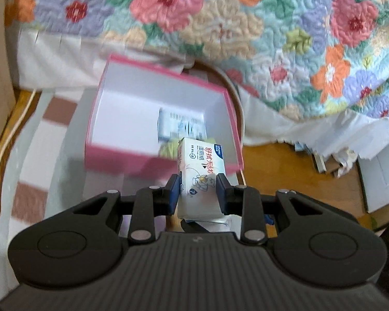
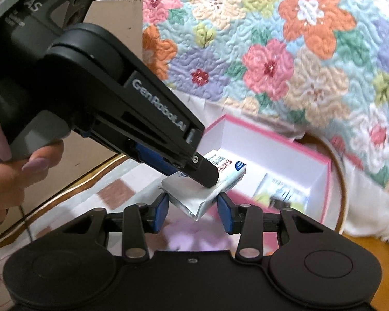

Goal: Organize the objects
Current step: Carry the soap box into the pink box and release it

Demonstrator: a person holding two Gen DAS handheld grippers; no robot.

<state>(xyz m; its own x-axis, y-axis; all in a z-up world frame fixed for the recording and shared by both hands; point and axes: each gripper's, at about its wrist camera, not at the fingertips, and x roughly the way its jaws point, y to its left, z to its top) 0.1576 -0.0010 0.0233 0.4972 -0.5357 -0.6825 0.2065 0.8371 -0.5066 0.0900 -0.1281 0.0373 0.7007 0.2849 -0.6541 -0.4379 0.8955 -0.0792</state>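
A small white packet of wet wipes, printed in red and blue, is held off the table, just short of the near pink wall of an open box. It is pinched across its short width by the blue pads of the left gripper, whose jaws are closed on its two sides, so that its long axis runs forward along the fingers and its far end already reaches over the box's rim. In the right wrist view the same packet is seen gripped from above and the left, its crumpled silver tail hanging down between the fingers of the right gripper; whether those pads press on the tail or only flank it cannot be told, though a gap appears on either side. The left gripper is judged the one carrying the packet, and the nearer to the box. The box lies ahead of and below the packet, white inside, with another printed packet lying flat on its floor towards the right. A striped cloth covers the table beneath, and a flowered quilt lies beyond.
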